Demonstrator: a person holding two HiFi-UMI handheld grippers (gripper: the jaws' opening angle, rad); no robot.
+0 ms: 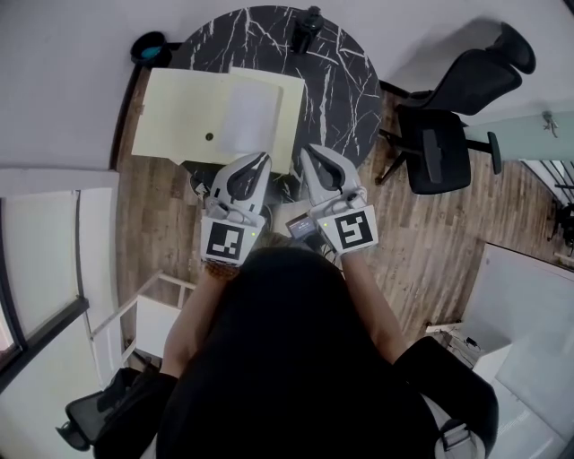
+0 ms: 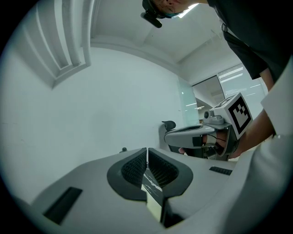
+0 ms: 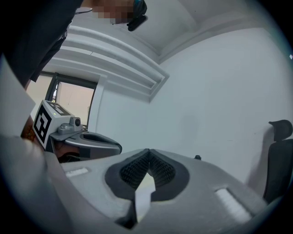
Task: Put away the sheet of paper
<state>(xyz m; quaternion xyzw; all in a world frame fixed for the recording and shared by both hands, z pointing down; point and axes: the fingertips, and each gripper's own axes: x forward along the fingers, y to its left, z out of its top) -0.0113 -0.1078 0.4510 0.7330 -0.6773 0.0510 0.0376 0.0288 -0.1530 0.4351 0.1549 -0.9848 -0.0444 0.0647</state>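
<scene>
A white sheet of paper (image 1: 247, 116) lies on an open pale yellow folder (image 1: 179, 112) on the round black marble table (image 1: 341, 81). My left gripper (image 1: 261, 160) is at the folder's near edge, jaws shut with nothing between them. My right gripper (image 1: 305, 152) is beside it, by the folder's near right corner, also shut and empty. In the left gripper view the closed pads (image 2: 137, 167) point at a white wall, with a sliver of marble and yellow below them. The right gripper view shows its pads (image 3: 158, 169) meeting the same way.
A black office chair (image 1: 448, 116) stands right of the table. A small black object (image 1: 308, 27) sits at the table's far edge, and a dark round thing (image 1: 149, 47) on the floor at its far left. White furniture (image 1: 54, 260) runs along the left.
</scene>
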